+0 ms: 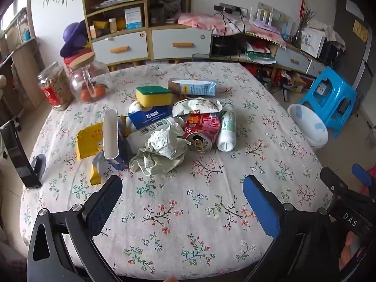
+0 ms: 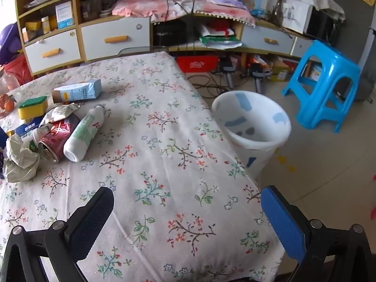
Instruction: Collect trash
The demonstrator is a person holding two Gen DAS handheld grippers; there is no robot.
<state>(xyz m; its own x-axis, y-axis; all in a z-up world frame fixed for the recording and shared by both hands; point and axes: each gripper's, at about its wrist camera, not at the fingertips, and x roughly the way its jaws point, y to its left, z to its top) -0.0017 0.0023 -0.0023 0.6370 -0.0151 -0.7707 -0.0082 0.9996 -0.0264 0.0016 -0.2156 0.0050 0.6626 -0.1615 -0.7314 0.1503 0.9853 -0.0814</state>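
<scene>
A heap of trash lies mid-table: crumpled paper (image 1: 162,151) (image 2: 20,162), a red can (image 1: 202,130) (image 2: 57,138), a white bottle (image 1: 226,127) (image 2: 84,134), a blue-white drink carton (image 1: 192,87) (image 2: 76,92), a crumpled wrapper (image 1: 197,104), a blue box (image 1: 150,116), yellow packets (image 1: 88,141) and a cardboard tube (image 1: 111,134). My left gripper (image 1: 182,198) is open and empty, above the cloth in front of the heap. My right gripper (image 2: 186,213) is open and empty near the table's right front. A white bin (image 2: 251,127) (image 1: 307,125) stands on the floor beside the table.
A yellow-green sponge (image 1: 154,95) sits on the heap. Two glass jars (image 1: 70,84) stand at the far left, a black phone stand (image 1: 20,155) at the left edge. A blue stool (image 2: 326,84) stands beyond the bin. Cabinets (image 1: 150,42) line the wall.
</scene>
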